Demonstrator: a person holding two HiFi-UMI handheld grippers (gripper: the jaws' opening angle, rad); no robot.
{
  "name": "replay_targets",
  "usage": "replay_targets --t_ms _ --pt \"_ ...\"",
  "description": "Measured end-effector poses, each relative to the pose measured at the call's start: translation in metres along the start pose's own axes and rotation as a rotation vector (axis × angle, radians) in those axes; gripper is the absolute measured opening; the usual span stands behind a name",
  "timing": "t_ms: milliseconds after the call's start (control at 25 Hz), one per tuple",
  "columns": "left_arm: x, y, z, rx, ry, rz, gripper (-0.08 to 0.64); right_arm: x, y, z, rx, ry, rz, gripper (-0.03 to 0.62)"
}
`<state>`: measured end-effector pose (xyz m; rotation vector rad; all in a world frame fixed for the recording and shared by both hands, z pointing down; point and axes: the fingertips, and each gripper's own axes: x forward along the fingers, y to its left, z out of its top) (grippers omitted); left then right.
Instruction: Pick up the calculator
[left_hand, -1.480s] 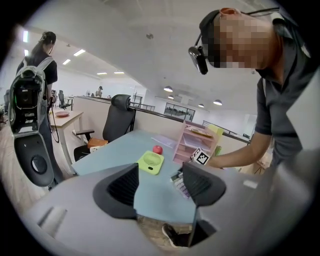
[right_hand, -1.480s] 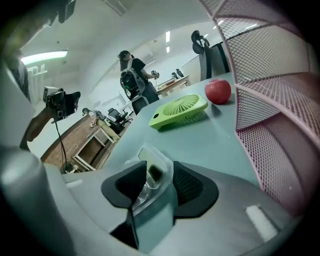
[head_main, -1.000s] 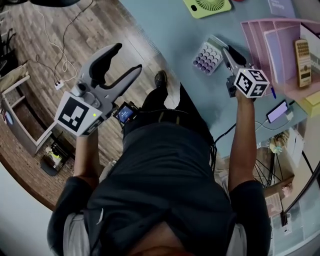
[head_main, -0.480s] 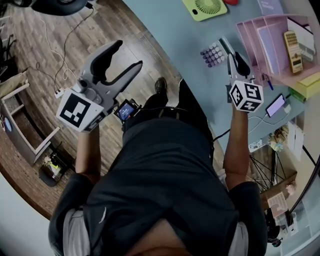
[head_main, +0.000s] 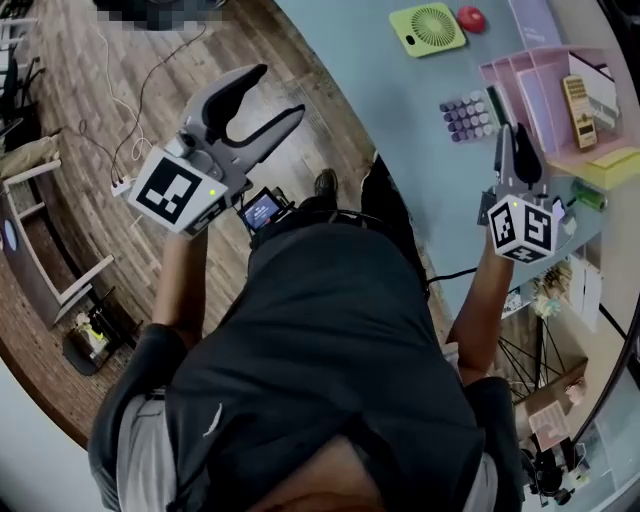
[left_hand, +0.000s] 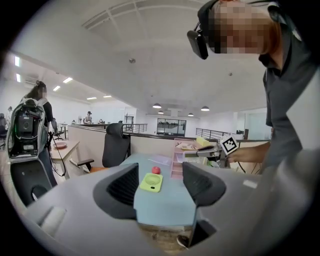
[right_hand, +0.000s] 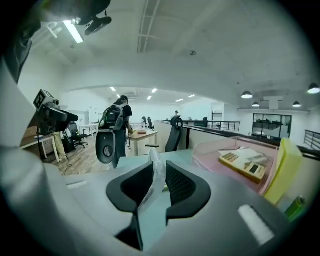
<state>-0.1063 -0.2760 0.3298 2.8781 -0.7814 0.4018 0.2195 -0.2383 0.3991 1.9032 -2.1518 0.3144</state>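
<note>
The task is not yet done, as I judge it. The calculator (head_main: 577, 110) lies inside the pink tray (head_main: 515, 80) at the far side of the surface (head_main: 400, 120), and neither of my tools touches it. The right gripper (head_main: 512, 145) is near this tray, but its jaws are closed on a thin clear piece (right_hand: 154, 170) – what it is, I cannot tell. The left gripper (head_main: 275, 92) is beyond the surface's edge, over the wooden floor (head_main: 110, 120), with its jaws wide apart and nothing between them. What remains is everything: to free the jaws, to reach into the tray, and to grip and lift.
</note>
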Motion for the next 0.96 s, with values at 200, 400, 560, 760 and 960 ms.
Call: replay_targets --t_ms 200,400,560,760,960 --pt "-0.018 0.010 0.009 0.019 -0.040 0.014 0.296 -0.031 0.010 0.059 -0.061 -0.092 -0.040 0.081" --pt "-0.035 -0.003 0.011 0.009 -0.058 -0.003 0.296 -0.065 0.024 0.081 -0.068 -0.105 -0.039 0.081" --pt "-0.042 -0.003 0.016 -0.001 -0.060 -0.017 0.296 -0.082 0.027 0.104 -0.099 -0.101 -0.039 0.081" --pt "-0.054 -0.023 0.009 0.012 -0.065 -0.030 0.296 -0.131 0.024 0.118 -0.124 -0.146 -0.085 0.081" --pt "-0.065 -0.052 0.022 0.052 -0.118 -0.077 0.296 -0.160 0.034 0.130 -0.140 -0.166 -0.116 0.081"
